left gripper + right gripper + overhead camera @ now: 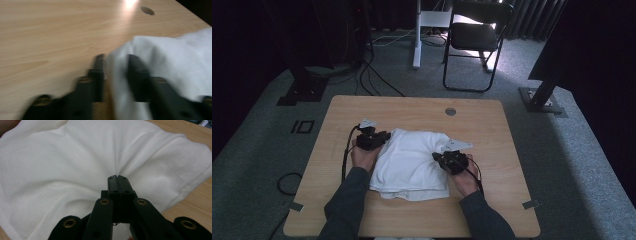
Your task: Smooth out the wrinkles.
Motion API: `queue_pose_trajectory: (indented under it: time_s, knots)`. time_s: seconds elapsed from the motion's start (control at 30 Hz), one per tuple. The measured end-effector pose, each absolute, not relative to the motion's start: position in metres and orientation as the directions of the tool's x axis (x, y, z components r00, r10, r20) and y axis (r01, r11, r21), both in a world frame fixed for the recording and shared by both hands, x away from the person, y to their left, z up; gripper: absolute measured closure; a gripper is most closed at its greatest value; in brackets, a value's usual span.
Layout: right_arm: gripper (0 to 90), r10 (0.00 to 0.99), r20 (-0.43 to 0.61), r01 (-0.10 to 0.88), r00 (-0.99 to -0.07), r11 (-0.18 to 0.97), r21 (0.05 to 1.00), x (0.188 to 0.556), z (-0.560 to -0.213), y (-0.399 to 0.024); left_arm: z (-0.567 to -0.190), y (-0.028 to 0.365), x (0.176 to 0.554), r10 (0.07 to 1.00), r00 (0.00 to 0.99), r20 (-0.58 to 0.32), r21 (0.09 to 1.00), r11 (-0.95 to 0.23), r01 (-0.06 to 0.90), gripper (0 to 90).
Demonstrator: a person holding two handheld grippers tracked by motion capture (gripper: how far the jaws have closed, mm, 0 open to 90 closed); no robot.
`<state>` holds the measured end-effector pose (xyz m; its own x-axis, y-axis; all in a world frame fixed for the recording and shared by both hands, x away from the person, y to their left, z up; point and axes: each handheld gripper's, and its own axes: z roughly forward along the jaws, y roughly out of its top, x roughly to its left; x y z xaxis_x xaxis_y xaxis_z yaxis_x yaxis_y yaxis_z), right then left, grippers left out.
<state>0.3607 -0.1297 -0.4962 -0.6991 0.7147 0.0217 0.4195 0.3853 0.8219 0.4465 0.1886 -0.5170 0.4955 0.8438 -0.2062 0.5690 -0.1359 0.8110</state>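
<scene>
— Between both grippers, the white cloth point(410, 162) lies folded on the worktop point(492, 130). Gripped yet?
— Right gripper point(117, 177) is clenched on a pinch of fabric; left gripper point(115, 67) straddles the far-left edge, grip unclear. Folding remains, I'd judge.

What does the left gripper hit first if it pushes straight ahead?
The white folded cloth: a fold of its edge already sits between the left gripper jaws. Past that lies bare light wooden table; depth is unclear in the blur.

bare table point(492, 120) all round, folded white cloth point(409, 160) mid-table between hands
</scene>
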Motion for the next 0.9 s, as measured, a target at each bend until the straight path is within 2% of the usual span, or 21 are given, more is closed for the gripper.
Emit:
queue_pose_trajectory:
  time_s: [0.03, 0.07, 0.33, 0.53, 0.73, 0.83, 0.9]
  knots:
    - [90.0, 0.715, 0.017, 0.415, -0.699, 0.386, 0.824, 0.360, -0.496, -0.130, -0.518, 0.185, 0.446, 0.850, 0.494, -0.184, 0.810, -0.154, 0.566, 88.5]
    - [90.0, 0.717, 0.012, 0.409, -0.697, 0.385, 0.827, 0.359, -0.495, -0.131, -0.518, 0.184, 0.445, 0.852, 0.494, -0.174, 0.806, -0.165, 0.569, 89.8]
    - [90.0, 0.760, -0.022, 0.368, -0.650, 0.339, 0.866, 0.345, -0.480, -0.162, -0.526, 0.184, 0.446, 0.880, 0.456, -0.129, 0.779, -0.195, 0.596, 90.0]
    - [90.0, 0.798, 0.004, 0.443, -0.603, 0.330, 0.834, 0.341, -0.500, -0.189, -0.538, 0.188, 0.448, 0.900, 0.414, -0.138, 0.753, -0.176, 0.634, 90.0]
    - [89.8, 0.780, 0.028, 0.517, -0.626, 0.388, 0.763, 0.342, -0.523, -0.186, -0.534, 0.182, 0.445, 0.907, 0.403, -0.123, 0.760, -0.175, 0.625, 89.6]
    - [74.7, 0.804, 0.042, 0.506, -0.593, 0.331, 0.797, 0.348, -0.512, -0.191, -0.524, 0.179, 0.436, 0.911, 0.402, -0.088, 0.780, -0.188, 0.596, 74.0]
    - [67.7, 0.815, 0.049, 0.480, -0.577, 0.289, 0.828, 0.351, -0.499, -0.193, -0.513, 0.178, 0.424, 0.916, 0.396, -0.072, 0.806, -0.180, 0.563, 69.1]
